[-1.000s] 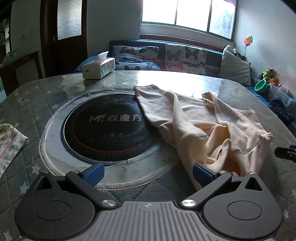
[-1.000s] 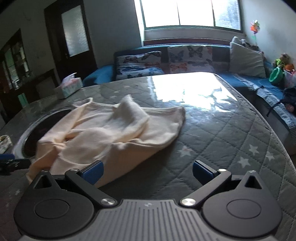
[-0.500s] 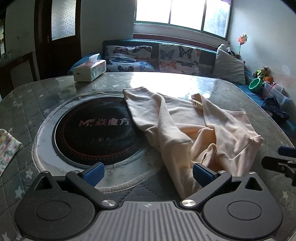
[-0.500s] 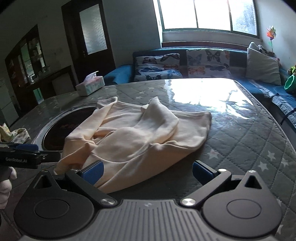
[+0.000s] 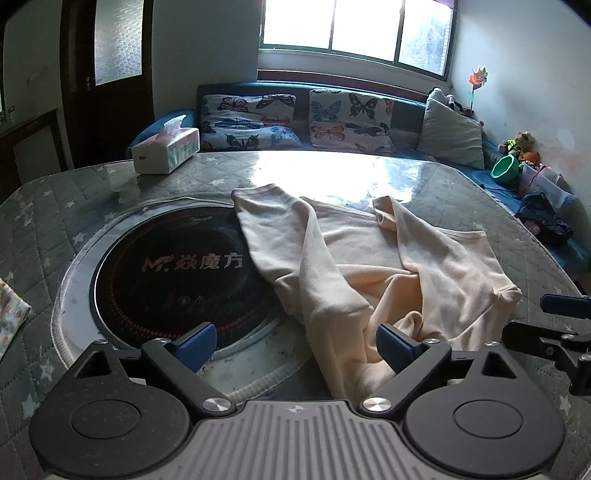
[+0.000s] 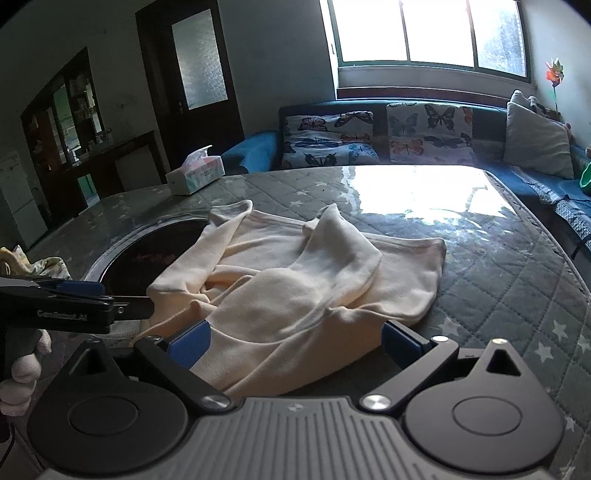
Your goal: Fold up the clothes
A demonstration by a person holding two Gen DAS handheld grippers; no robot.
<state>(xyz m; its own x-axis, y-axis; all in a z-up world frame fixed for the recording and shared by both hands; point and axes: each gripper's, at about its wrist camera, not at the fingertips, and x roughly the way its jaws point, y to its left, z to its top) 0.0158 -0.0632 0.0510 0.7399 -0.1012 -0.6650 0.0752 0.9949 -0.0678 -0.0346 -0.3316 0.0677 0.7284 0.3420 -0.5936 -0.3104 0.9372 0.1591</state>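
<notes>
**Both claws at the near hem**

The shirt (image 5: pixel 388 266) lies crumpled on the table (image 5: pixel 55 221), partly over the cooktop (image 5: pixel 166 266), long axis running away from both claws. The left claw (image 5: pixel 295 341) and right claw (image 6: pixel 295 341) are released, cloth between the jaws. Against a second ago, the left jaws have just been closing a little and the shirt sits more central.

We look from two cameras, each low over the quilted table (image 5: pixel 55 206), tilted down along its own fingers toward the sofa (image 5: pixel 406 110) and window (image 6: pixel 424 33) at twelve o'clock. Our left view sits close to the round black cooktop (image 5: pixel 177 266); our right view is nearer the table's right edge. Both share the cream garment (image 5: pixel 369 258), close ahead, and the tissue box (image 6: pixel 195 175) at eleven o'clock.
</notes>
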